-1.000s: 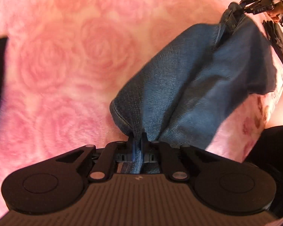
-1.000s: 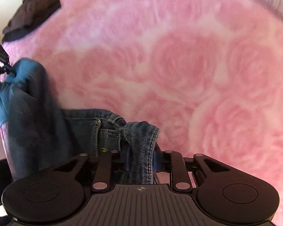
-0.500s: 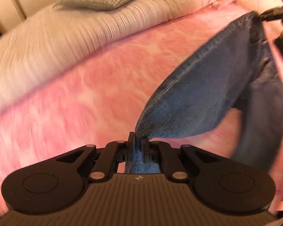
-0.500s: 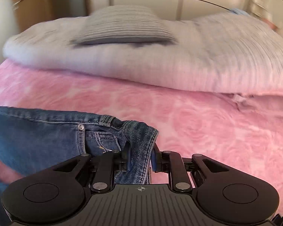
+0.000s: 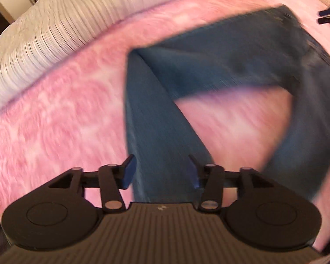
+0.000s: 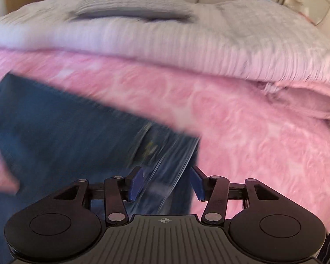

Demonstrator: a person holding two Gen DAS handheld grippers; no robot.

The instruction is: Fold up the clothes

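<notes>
Item, nearest: my left gripper [image 5: 160,171] and right gripper [image 6: 166,183], both clamped on denim half a second ago, now stand spread wide and grip nothing. Item, between and beyond my fingers: the jeans [image 5: 209,70], released and blurred, one leg running forward from my left fingers, the waistband from my right, over the pink blanket [image 6: 242,121]. Item, farthest: white bedding [image 6: 187,44]; I judge the jeans laid out, folding next.
</notes>
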